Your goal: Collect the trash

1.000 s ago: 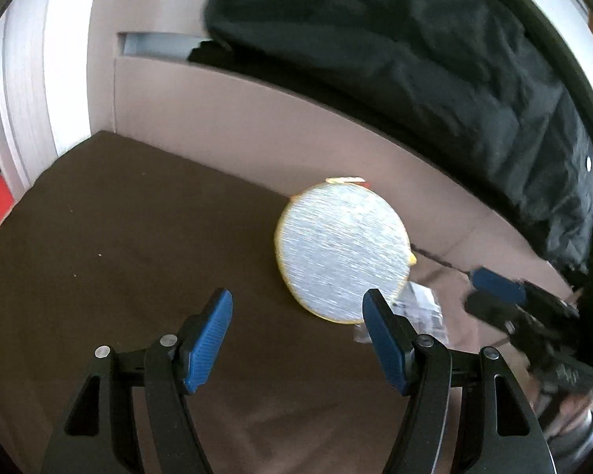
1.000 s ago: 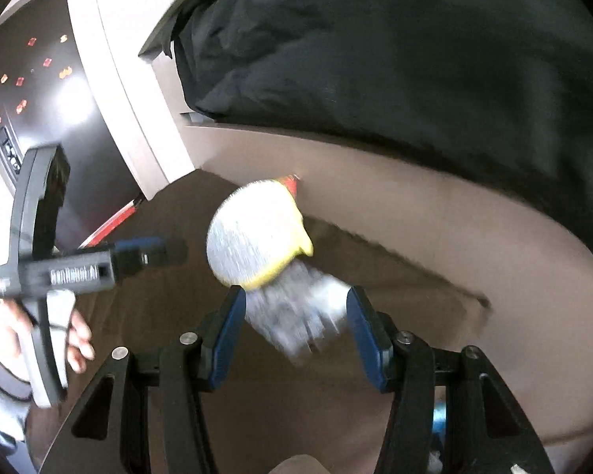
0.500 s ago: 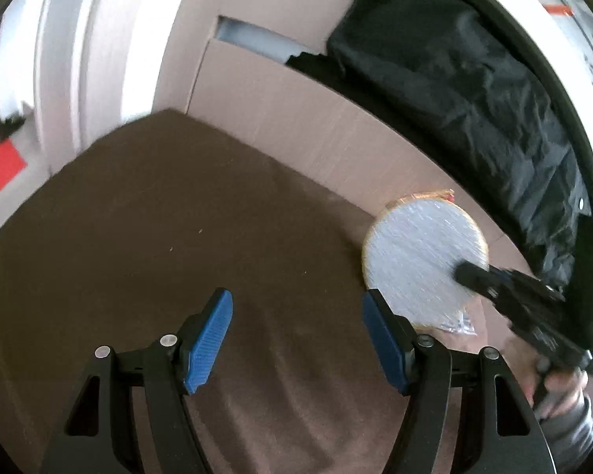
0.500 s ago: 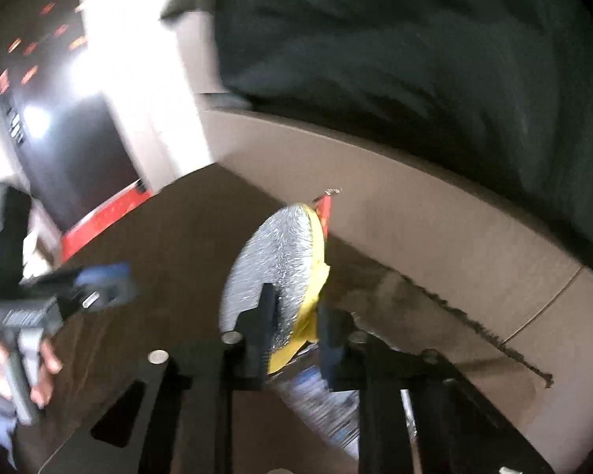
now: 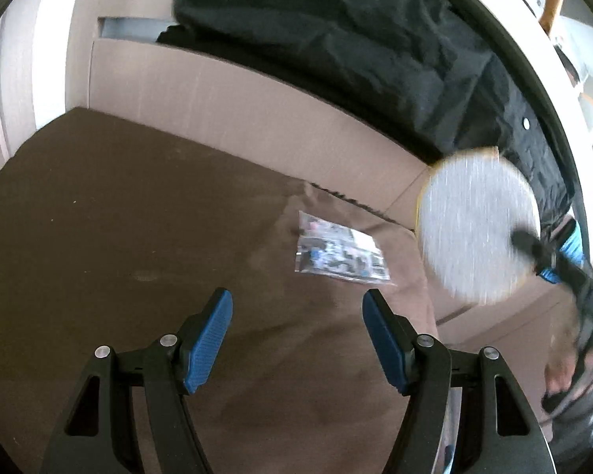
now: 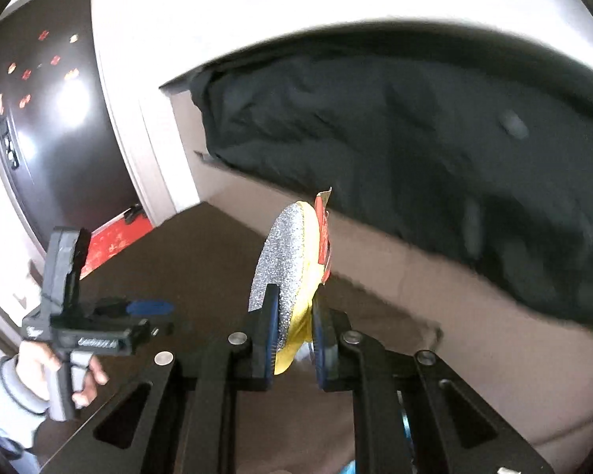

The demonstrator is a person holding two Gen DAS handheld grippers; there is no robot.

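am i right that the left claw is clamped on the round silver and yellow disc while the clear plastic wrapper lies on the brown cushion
Not quite: it is the right claw that is clamped on the round silver and yellow disc, as the right wrist view shows. The left claw is open and empty. The clear plastic wrapper does lie on the brown cushion.

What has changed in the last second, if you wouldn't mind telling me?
The right gripper, open a second ago, has shut on the round silver disc and lifted it off the brown cushion. That uncovered the clear packet, which lies on the cushion. The left gripper stayed open and empty, and the black cloth stayed on the backrest.
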